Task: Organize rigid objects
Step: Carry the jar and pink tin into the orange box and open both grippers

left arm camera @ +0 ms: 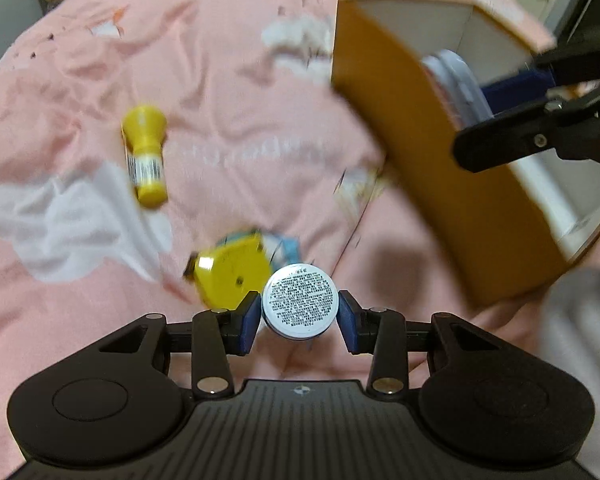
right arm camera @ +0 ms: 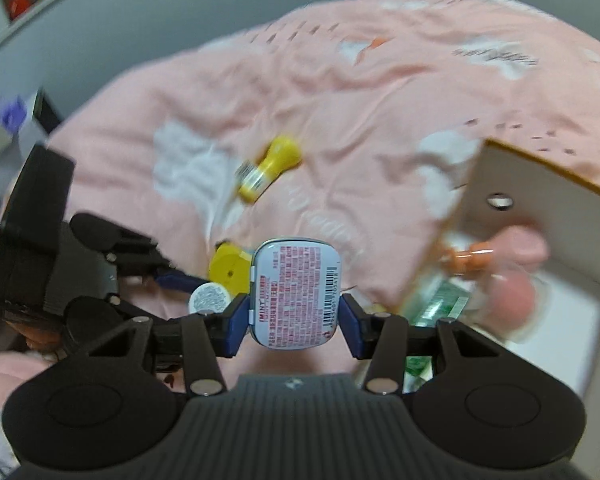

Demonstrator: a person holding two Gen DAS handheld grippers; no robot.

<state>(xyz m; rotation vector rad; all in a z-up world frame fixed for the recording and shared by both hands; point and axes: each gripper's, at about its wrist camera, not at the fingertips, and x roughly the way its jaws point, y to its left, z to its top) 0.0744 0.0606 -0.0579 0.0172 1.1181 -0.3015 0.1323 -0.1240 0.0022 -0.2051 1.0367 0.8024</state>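
Left wrist: left gripper (left arm camera: 299, 307) jaws clamped a round white tin (left arm camera: 300, 301), printed base up, over the pink bedspread (left arm camera: 228, 80). Two yellow items nearby: bottle (left arm camera: 145, 156), blurred toy (left arm camera: 232, 270). One orange box (left arm camera: 440, 184) on the right.

Right wrist: right gripper (right arm camera: 296, 312) jaws held one rectangular mint tin (right arm camera: 296, 294) beside the box.

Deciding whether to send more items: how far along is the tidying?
Done: several items already lie in the box. In hand: left gripper holds a round tin, right gripper a mint tin. Left: yellow bottle and yellow toy on the blanket.
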